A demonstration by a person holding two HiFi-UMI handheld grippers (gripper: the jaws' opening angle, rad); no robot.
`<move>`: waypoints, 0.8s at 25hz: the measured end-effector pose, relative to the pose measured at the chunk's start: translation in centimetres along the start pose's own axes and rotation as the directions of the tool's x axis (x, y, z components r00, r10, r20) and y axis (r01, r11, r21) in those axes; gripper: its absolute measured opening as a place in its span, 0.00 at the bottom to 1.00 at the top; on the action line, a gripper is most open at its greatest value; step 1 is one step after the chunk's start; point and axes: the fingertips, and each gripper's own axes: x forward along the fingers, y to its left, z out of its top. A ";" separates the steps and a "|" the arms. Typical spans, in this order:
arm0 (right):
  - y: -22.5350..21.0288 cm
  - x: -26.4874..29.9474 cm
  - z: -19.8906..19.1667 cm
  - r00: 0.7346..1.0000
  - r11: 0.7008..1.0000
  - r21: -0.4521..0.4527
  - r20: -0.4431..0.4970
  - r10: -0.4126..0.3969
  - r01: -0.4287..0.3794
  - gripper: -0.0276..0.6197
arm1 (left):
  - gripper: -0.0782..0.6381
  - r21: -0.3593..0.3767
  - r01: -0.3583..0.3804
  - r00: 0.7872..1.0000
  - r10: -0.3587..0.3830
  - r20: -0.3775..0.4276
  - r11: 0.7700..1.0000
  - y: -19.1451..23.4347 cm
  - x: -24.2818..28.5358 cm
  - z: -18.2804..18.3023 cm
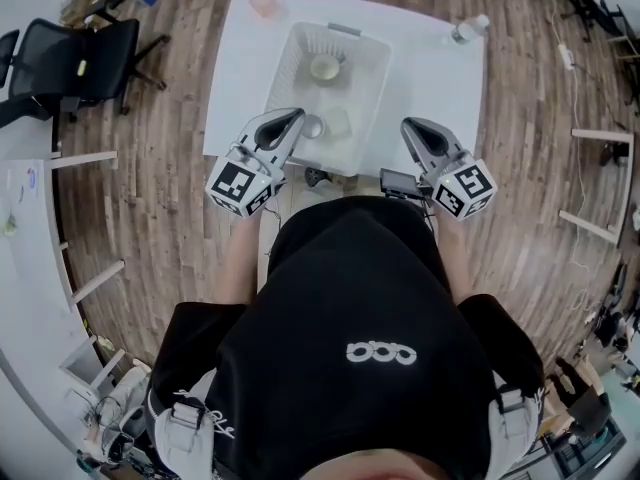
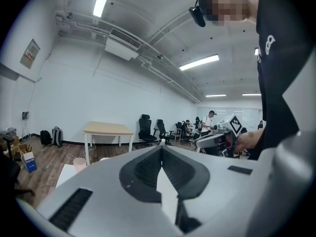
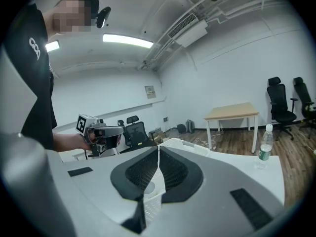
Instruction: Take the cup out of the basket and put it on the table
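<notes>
Two tools, both shut tight and empty: the left gripper [image 1: 297,117] and the right gripper [image 1: 408,126].
They hang over the near edge of the white table [image 1: 440,78], one at each side of the white basket [image 1: 285,68]. The basket holds a round cup [image 1: 325,66] at its far end, and a pale thing [image 1: 338,121] and a grey thing [image 1: 312,126] nearer. A pink cup [image 1: 263,3] and a bottle [image 1: 468,30] stand outside it. The bottle's green label is too small to read.

left gripper [image 1: 296,116] overlapping the basket's [image 1: 372,58] near-left rim, pale things [image 1: 338,121] inside the basket showing too small to identify, torso [image 1: 350,298] hiding the table [image 1: 440,78] edge nearest the basket, right gripper [image 3: 158,148] screening most of the basket in its own view
</notes>
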 end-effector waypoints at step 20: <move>-5.0 0.7 -0.8 0.993 0.993 0.023 -0.035 0.114 -0.113 0.08 | 0.12 -0.004 -0.113 0.991 0.113 -0.075 0.994 -0.1 4.7 -1.9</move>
